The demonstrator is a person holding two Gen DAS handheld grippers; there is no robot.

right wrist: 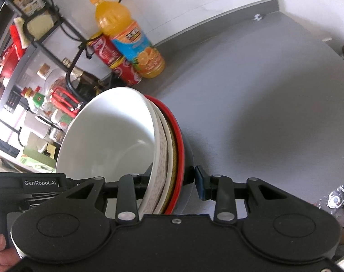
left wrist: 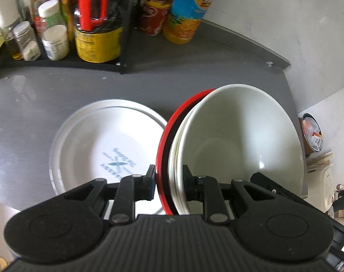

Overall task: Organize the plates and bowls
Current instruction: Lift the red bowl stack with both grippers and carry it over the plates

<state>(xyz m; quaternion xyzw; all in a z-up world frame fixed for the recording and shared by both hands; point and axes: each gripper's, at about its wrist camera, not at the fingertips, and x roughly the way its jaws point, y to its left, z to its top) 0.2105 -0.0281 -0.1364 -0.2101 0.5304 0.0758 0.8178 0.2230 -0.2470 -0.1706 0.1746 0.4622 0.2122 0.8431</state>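
A nested stack of bowls, a white bowl [left wrist: 239, 133] inside other pale bowls and a red bowl [left wrist: 165, 140] outermost, is held tilted above the grey counter. My left gripper [left wrist: 168, 181] is shut on the stack's rim, one finger outside the red bowl and one inside the white bowl. My right gripper [right wrist: 172, 181] straddles the same stack [right wrist: 108, 136] on its other side; the left finger touches the white bowl, the blue-padded right finger [right wrist: 200, 183] stands a little off the red rim [right wrist: 178, 140]. A white plate [left wrist: 104, 145] with blue print lies on the counter to the left.
A black rack [left wrist: 58, 61] with spice jars, a yellow tin [left wrist: 98, 43] and a red-handled jug stands at the back. Red cans [left wrist: 155, 15] and an orange juice bottle [left wrist: 190, 11] stand beside it. The counter's right edge [left wrist: 292, 95] is close by the stack.
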